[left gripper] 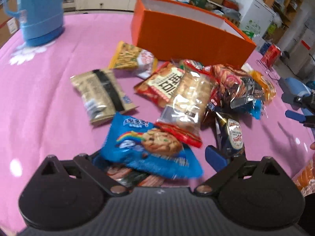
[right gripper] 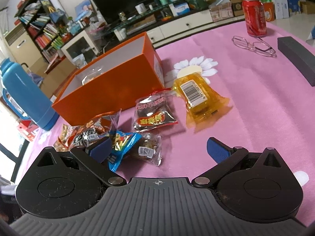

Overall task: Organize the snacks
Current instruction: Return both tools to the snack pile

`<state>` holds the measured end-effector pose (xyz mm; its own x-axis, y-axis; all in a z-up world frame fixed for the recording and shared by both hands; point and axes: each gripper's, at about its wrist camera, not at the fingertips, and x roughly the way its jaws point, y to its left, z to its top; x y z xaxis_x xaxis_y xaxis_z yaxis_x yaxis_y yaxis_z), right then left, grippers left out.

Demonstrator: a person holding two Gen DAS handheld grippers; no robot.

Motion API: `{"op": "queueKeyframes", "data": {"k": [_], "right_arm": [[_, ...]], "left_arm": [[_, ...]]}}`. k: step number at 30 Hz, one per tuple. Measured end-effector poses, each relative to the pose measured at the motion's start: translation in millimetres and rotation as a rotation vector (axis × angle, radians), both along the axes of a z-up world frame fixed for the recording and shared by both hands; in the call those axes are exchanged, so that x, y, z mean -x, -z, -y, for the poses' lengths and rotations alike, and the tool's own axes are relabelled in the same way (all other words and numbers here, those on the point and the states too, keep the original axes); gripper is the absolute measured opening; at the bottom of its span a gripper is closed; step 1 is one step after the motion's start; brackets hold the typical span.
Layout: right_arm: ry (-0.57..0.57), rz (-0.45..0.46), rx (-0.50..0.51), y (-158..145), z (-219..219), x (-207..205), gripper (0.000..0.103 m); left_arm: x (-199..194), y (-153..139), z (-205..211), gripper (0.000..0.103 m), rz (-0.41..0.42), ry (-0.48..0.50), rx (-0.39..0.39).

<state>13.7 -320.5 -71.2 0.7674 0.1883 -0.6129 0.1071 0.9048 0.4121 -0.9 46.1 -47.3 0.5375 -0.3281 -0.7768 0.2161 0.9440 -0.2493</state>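
Note:
An open orange box stands on the pink tablecloth; it also shows in the right wrist view, with one clear packet inside. Several snack packets lie in a heap in front of it. My left gripper is open, its jaws wide, with a blue cookie packet lying between them and over the left finger. My right gripper is open and empty, low over the cloth, with a clear brown snack packet between its fingers. A yellow packet and a dark packet lie beyond it.
A blue thermos stands at the back left, also in the right wrist view. A red can, glasses and a dark grey block sit at the right. The right gripper shows at the right edge.

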Motion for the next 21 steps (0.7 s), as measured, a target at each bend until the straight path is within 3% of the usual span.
{"op": "queueKeyframes", "data": {"k": [4, 7, 11, 16, 21], "right_arm": [[0.003, 0.004, -0.012, 0, 2, 0, 0.094], [-0.008, 0.002, -0.019, 0, -1, -3, 0.094], [-0.027, -0.009, 0.006, 2, -7, -5, 0.094], [-0.020, -0.013, -0.019, 3, -3, -6, 0.094], [-0.035, -0.009, 0.013, 1, -7, -5, 0.094]], "left_arm": [[2, -5, -8, 0.098, 0.021, -0.123, -0.032], [-4, 0, -3, 0.098, 0.019, -0.151, -0.034], [-2, 8, -5, 0.098, -0.052, -0.111, 0.069], [16, 4, -1, 0.099, -0.036, 0.011, 0.131], [22, 8, 15, 0.099, -0.022, 0.039, -0.072]]}}
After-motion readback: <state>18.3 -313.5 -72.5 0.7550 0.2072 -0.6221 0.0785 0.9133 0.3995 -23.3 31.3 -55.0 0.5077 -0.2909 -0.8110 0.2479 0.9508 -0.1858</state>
